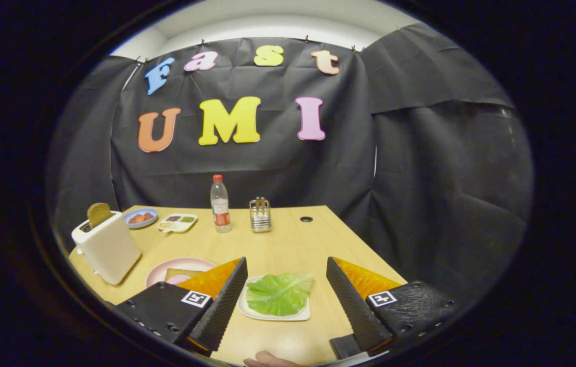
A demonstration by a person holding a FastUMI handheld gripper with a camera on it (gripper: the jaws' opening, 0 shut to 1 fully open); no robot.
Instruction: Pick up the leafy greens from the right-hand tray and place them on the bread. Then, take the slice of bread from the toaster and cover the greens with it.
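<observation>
A green lettuce leaf (279,292) lies on a small white tray (273,316) on the wooden table, between my two fingers and just below their tips. My gripper (286,269) is open, above the leaf and not touching it. Left of the left finger sits a pink plate (178,266) carrying a slice of bread (180,276) with something pink on it, partly hidden by that finger. Further left stands a white toaster (108,246) with a brown slice of bread (98,213) sticking up out of its slot.
At the back of the table are a blue dish of red food (140,218), a white divided dish (178,223), a water bottle with a red cap (220,205) and a metal rack (260,214). A cable hole (306,219) sits behind. A hand (267,360) shows below the fingers.
</observation>
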